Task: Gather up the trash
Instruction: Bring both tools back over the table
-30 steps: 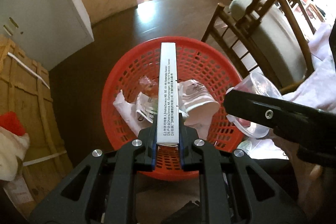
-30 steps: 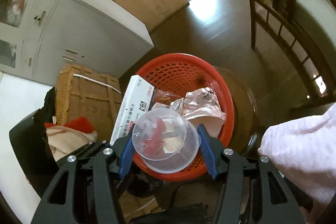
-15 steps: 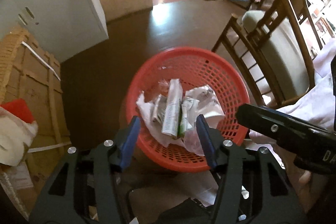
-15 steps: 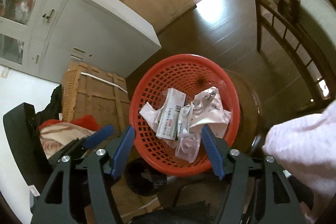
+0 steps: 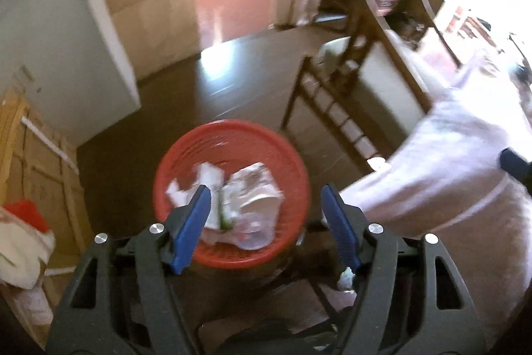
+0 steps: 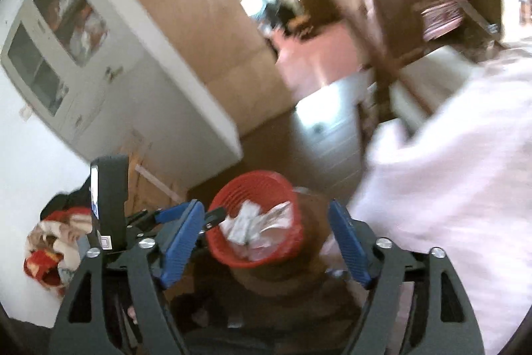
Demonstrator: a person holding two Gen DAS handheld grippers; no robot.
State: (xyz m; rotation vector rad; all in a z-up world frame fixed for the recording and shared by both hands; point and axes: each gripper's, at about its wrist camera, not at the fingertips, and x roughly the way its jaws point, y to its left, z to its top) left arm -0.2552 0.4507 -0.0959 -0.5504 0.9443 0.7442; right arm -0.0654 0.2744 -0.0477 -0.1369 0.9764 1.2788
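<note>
A red mesh basket [image 5: 232, 135] stands on the dark floor and holds crumpled paper [image 5: 256, 185], a white carton and a clear plastic cup [image 5: 256, 237]. My left gripper [image 5: 266, 205] hangs above the basket's near side, its jaws opening, with nothing between the blue pads [image 5: 191, 227]. In the right wrist view the basket [image 6: 256, 188] lies lower and farther off. My right gripper [image 6: 264, 232] is high above it, jaws opening and empty. The left gripper's black body [image 6: 109, 198] shows at the left of that view.
A white cabinet [image 6: 99, 62] stands by the wall, with a cardboard box [image 5: 33, 162] and a pile of red and white cloth [image 6: 53, 242] beside it. A wooden chair [image 5: 359, 82] stands right of the basket. A white sleeve [image 6: 459, 162] fills the right side.
The left gripper let the white carton go and the right gripper let the clear cup go; both lie in the basket. Both grippers opened wider and rose away, so the basket looks smaller.
</note>
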